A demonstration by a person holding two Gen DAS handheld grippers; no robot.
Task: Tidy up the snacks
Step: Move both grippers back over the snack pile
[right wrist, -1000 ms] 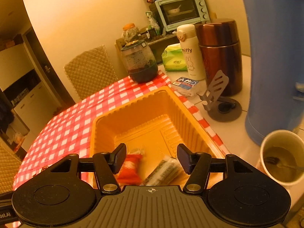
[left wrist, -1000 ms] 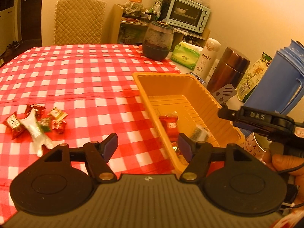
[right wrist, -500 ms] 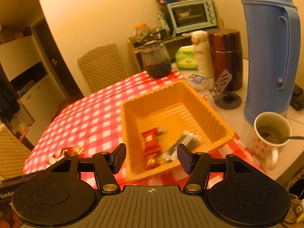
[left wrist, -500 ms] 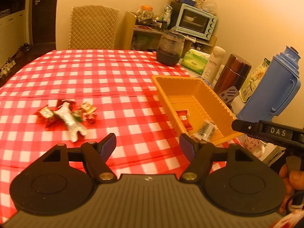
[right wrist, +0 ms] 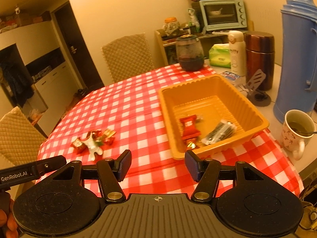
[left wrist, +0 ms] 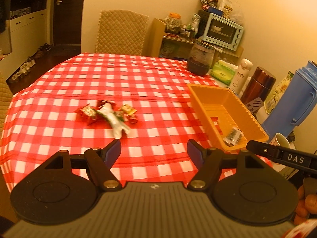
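An orange tray (left wrist: 204,88) (right wrist: 255,128) stands on the red-checked tablecloth at the right. In it lie a red snack packet (right wrist: 189,127) (left wrist: 216,123) and a dark clear-wrapped packet (right wrist: 220,132) (left wrist: 233,135). To its left on the cloth sits a small pile of red wrapped snacks with a white packet (left wrist: 115,119) (right wrist: 92,144). My left gripper (left wrist: 153,151) is open and empty, above the cloth near the front edge between pile and tray. My right gripper (right wrist: 157,164) is open and empty too, held back from the tray's near corner.
A mug with a spoon (right wrist: 297,132) stands at the tray's right. Behind it are a blue thermos (right wrist: 299,59), a brown flask (right wrist: 259,59), a white bottle (right wrist: 235,52), a phone stand (right wrist: 255,83) and a dark glass jar (right wrist: 189,53). Quilted chairs (left wrist: 121,32) flank the table.
Both grippers have pulled back and risen away from the tray, so tray and snack pile now look smaller and farther. The two packets stay in the tray.
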